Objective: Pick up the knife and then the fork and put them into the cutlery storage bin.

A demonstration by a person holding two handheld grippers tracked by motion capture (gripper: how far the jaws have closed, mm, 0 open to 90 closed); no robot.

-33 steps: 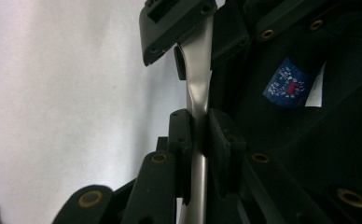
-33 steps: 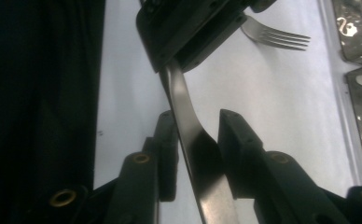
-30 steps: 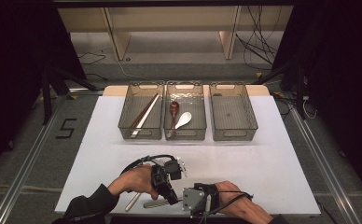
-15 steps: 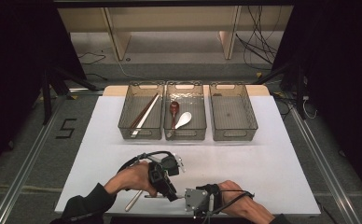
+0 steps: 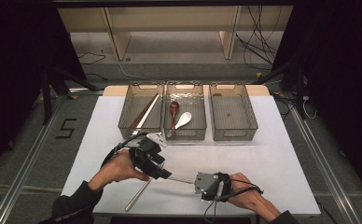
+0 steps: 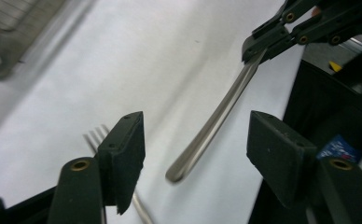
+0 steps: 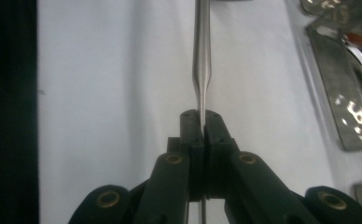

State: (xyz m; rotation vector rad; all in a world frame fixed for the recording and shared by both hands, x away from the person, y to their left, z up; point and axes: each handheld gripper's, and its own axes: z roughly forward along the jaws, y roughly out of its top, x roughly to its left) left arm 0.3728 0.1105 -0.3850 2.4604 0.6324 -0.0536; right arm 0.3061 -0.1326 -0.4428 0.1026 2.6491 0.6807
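On the white surface (image 5: pixel 272 154), at about 6 o'clock from the three clear bins (image 5: pixel 185 112), the right tool (image 7: pixel 201 122) is clenched on the thin neck of a steel utensil handle (image 7: pixel 202 46) held between both hands. The left tool (image 6: pixel 195 140) is spread wide around the handle's rounded free end, not touching it. A fork (image 6: pixel 96 136) lies just beside. The metal looks stiff, light and slippery (polished, so likely to pivot), best pinched across its broad flat end.
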